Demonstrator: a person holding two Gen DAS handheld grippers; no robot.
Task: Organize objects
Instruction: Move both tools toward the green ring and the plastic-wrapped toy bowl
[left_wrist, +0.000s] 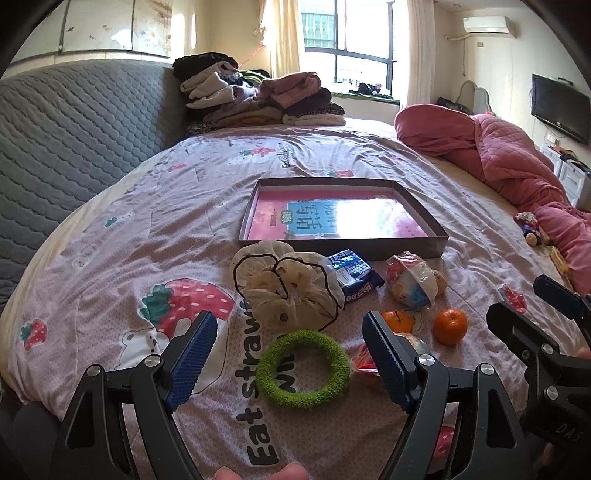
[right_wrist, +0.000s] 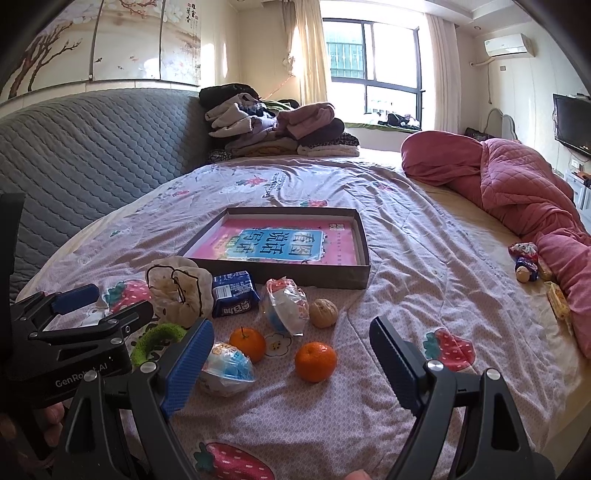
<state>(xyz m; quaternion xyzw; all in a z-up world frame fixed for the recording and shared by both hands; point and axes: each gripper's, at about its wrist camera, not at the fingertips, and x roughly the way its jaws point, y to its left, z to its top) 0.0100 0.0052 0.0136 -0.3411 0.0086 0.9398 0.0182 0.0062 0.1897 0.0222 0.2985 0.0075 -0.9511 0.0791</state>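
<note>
Both grippers hang low over the bed (left_wrist: 110, 206), jaws spread wide and empty: the left gripper (left_wrist: 288, 354) frames a green ring (left_wrist: 302, 369) lying flat on the strawberry sheet, and the right gripper (right_wrist: 291, 363) frames an orange (right_wrist: 316, 361) with bare sheet on either side. Nothing is gripped yet, so the sorting looks to be at its very start, with the first pick still being lined up. Loose things lie in a cluster on the near side of a shallow box (left_wrist: 417, 248), which holds only a pink book (left_wrist: 332, 218) flat on its floor. Among them are a cream scrunchie (left_wrist: 284, 284) just beyond the ring, a blue snack pack (left_wrist: 354, 275) touching the scrunchie's edge, a wrapped toy (left_wrist: 410, 282) near the box wall, a walnut (right_wrist: 323, 313) beside it, a second orange (right_wrist: 247, 344), and a clear-wrapped capsule (right_wrist: 227, 373) next to the right gripper's left finger. My guess is the box is where they go. For the left side, the next move calls for dropping lower until the pads bracket the ring, then squeezing across its soft rim; it will likely flatten, so the grip should be firm. The right side's orange is round and may roll on the sheet, so a centred closing suits it.
</note>
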